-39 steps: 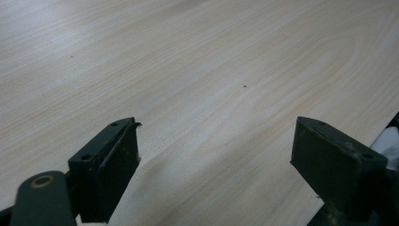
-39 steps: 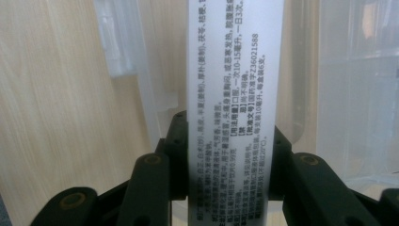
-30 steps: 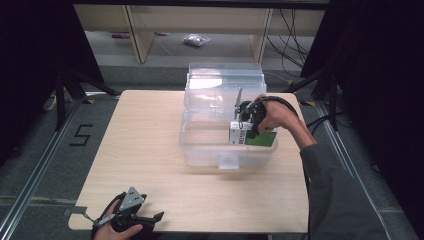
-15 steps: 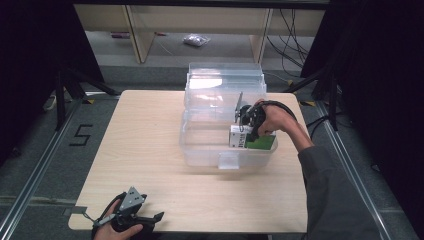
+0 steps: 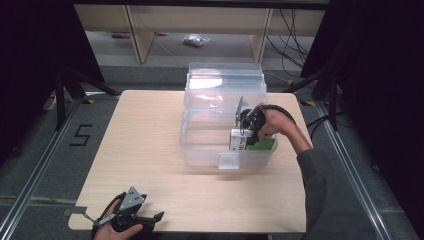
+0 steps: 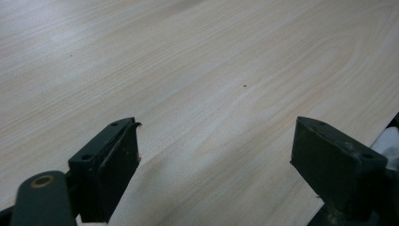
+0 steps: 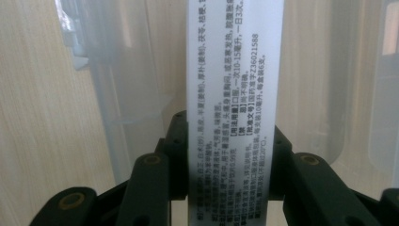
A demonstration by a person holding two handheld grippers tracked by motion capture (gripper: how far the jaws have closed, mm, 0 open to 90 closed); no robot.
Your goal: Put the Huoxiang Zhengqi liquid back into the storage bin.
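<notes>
Right hand-held gripper (image 5: 243, 136) lowered carton (image 5: 239, 140) into clear bin (image 5: 200, 150).

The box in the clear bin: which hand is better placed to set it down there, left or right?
Right. The right gripper is already shut on the box inside the bin. The left gripper lies open at the table's near edge, far from the bin.
</notes>
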